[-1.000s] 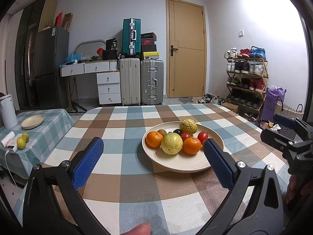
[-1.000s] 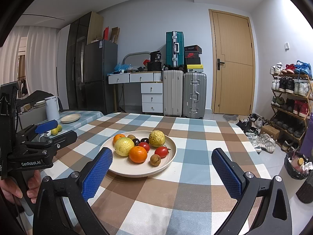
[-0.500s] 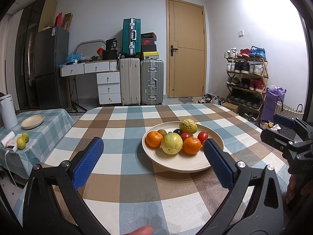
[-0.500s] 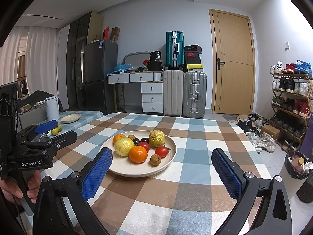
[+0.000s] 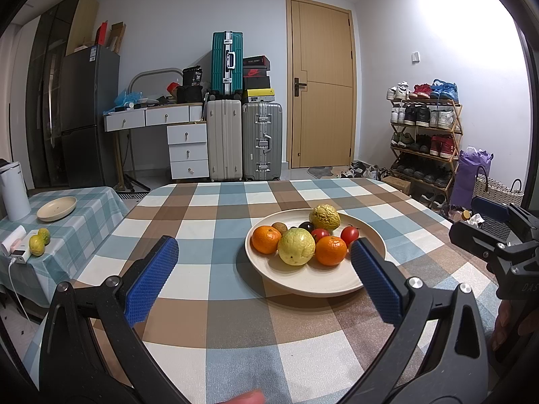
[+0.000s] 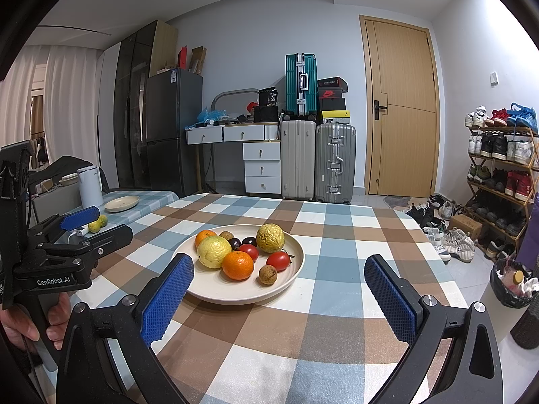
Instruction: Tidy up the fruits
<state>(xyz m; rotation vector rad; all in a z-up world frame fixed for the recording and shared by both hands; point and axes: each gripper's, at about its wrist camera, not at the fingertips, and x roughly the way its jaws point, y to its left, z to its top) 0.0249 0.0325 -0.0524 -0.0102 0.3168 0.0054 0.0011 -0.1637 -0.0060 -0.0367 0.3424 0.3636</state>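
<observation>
A cream plate (image 5: 323, 282) (image 6: 215, 289) sits on the checked table and holds several fruits: two oranges (image 5: 330, 250) (image 6: 238, 265), two yellow-green guavas (image 5: 296, 246) (image 6: 214, 251), red tomatoes (image 5: 349, 234) (image 6: 278, 259), a dark plum (image 6: 249, 240) and small brown fruits (image 6: 267, 274). My left gripper (image 5: 264, 264) is open and empty, near the plate's front. My right gripper (image 6: 279, 277) is open and empty, with the plate's right half between its fingers' line of sight. Each gripper shows at the edge of the other's view.
A side table at the left carries an empty cream plate (image 5: 56, 208), two small yellow-green fruits (image 5: 38, 242), a white kettle (image 5: 13, 190) and a charger. Suitcases, drawers, a fridge, a door and a shoe rack (image 5: 424, 134) stand behind. A bin (image 6: 513, 282) is right of the table.
</observation>
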